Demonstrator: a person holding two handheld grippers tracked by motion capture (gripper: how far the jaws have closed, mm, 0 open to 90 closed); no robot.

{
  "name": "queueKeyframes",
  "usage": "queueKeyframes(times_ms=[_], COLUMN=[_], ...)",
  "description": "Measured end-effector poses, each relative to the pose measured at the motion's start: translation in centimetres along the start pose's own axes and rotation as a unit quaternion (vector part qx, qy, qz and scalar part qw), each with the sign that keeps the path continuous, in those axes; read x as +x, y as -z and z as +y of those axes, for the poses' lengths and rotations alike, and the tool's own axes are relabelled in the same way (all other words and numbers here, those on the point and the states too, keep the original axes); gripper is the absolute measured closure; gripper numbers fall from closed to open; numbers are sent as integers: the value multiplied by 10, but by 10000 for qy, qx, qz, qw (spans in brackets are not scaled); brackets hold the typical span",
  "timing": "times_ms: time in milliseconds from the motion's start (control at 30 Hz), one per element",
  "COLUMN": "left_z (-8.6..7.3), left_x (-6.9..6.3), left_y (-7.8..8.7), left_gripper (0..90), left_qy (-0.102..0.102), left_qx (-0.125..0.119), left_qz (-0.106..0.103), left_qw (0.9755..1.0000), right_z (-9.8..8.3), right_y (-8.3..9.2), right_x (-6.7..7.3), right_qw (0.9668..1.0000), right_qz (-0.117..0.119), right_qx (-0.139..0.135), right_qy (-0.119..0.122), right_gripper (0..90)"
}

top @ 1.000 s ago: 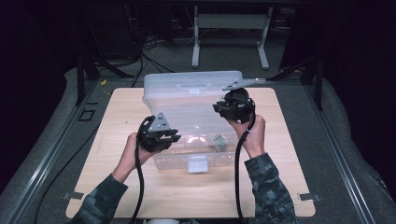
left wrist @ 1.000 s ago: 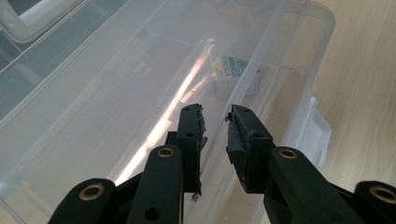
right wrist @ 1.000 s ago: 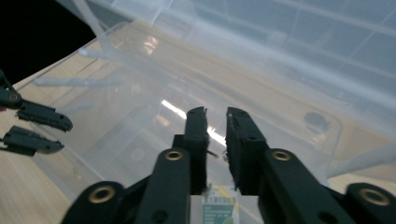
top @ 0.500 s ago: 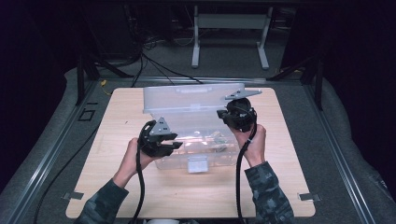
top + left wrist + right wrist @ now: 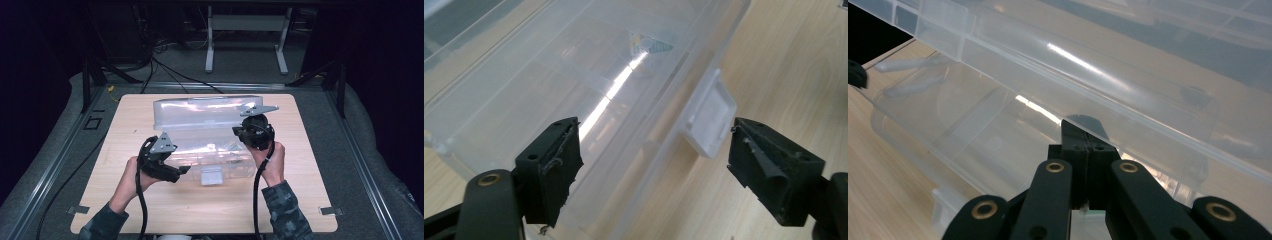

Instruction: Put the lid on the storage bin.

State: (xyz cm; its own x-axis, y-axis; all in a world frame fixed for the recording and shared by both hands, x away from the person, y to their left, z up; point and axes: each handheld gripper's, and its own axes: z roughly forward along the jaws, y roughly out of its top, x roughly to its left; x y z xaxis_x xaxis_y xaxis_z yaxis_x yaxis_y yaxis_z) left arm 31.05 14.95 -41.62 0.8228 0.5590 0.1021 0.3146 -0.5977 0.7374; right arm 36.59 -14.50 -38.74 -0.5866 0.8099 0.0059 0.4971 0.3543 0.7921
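A clear plastic box [image 5: 200, 145] stands on the wooden table [image 5: 125, 125], with its clear lid [image 5: 200, 107] tilted low over it. My right gripper [image 5: 239, 133] is shut, its tips against the lid's underside [image 5: 1128, 95] near the box's right end. My left gripper [image 5: 181, 172] is at the box's front left; its jaws have just been opening and now stand open, astride the front wall [image 5: 624, 150] without pressing it. The white latch [image 5: 708, 120] hangs between them, nearer the right jaw. A small grey piece [image 5: 649, 45] lies inside the box.
The table's bare wood lies in front of the box and to both sides. Grey carpet [image 5: 360, 150] surrounds the table, with a white stand [image 5: 245, 30] and cables behind it. Both gripper cables trail back over the table's front edge.
The right gripper has sunk, and the lid has come lower over the box. The left gripper has shifted right along the front wall and its jaws have spread apart.
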Motion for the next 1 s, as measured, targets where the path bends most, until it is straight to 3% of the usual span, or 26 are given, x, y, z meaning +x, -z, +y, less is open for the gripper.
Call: queueKeyframes(times_ms=[167, 300, 533, 700, 1000], left_z=[-13, -25, -47, -61, -81], left_x=[-7, -5, 5, 8, 17], left_y=[14, 21, 26, 23, 16], left_gripper=[182, 177, 151, 132, 115], left_qy=[-40, 32, 415, 564, 915], left_qx=[114, 191, 183, 244, 256], left_qz=[129, 246, 367, 534, 512], left_qw=[9998, 9995, 9983, 9967, 9942], right_z=[-9, -13, -24, -33, -51], right_y=[0, 4, 9, 9, 6], right_x=[3, 4, 7, 11, 13], right_qw=[10000, 9999, 9997, 9994, 9992], right_qz=[37, 69, 154, 256, 241], right_qx=[86, 102, 130, 147, 299], right_qy=[-14, -63, -158, -163, -137], right_gripper=[900, 900, 900, 900, 900])
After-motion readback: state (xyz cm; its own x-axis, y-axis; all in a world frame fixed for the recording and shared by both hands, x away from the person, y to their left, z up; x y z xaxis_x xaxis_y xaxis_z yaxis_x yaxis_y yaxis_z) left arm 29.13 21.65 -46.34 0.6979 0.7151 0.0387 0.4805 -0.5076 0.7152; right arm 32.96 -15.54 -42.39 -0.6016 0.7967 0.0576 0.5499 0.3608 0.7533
